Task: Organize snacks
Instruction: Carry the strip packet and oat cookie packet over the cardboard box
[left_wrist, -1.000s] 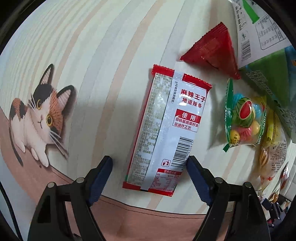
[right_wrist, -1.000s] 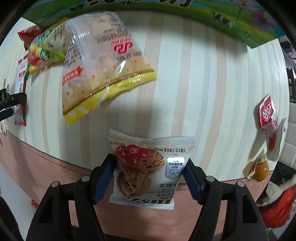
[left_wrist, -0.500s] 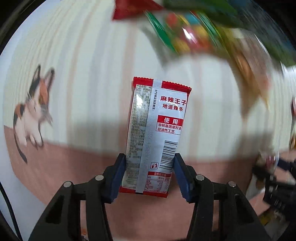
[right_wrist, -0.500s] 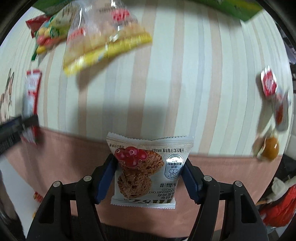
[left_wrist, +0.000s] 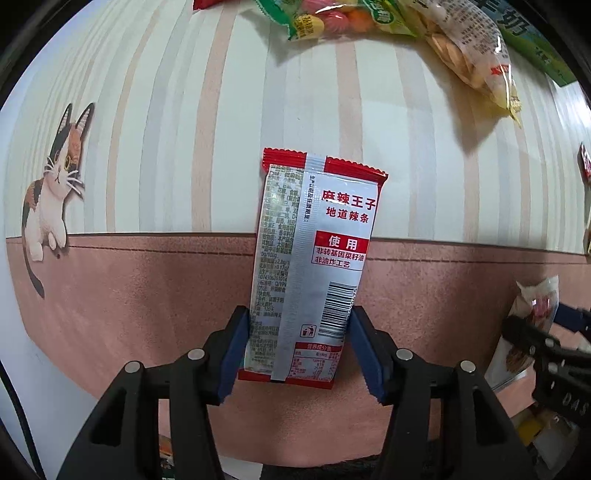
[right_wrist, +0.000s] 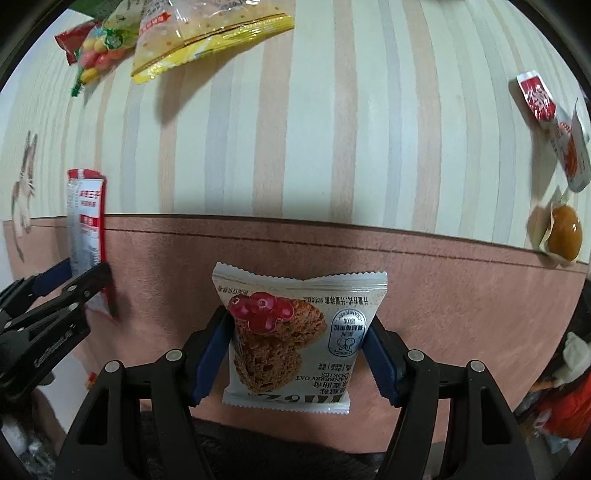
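Spicy-strip packet (left_wrist: 314, 266) hanging pinched in left hand-held gripper (left_wrist: 295, 354), jaws easing apart, over tabletop (left_wrist: 184, 147) pink border. Oat cookie packet (right_wrist: 295, 339) sitting clamped in right hand-held gripper (right_wrist: 297, 354), partly open, alongside.

Top edge of my left cam chops off the candy bag (left_wrist: 325, 18), the yellow-trimmed biscuit bag (left_wrist: 469, 48) and a green pack (left_wrist: 535, 44) at far right. My right gripper (left_wrist: 546, 332) over there is half out of frame and covers most of its cookie packet (left_wrist: 532, 306). Small print on my red-and-silver packet (left_wrist: 314, 266) is unreadable.
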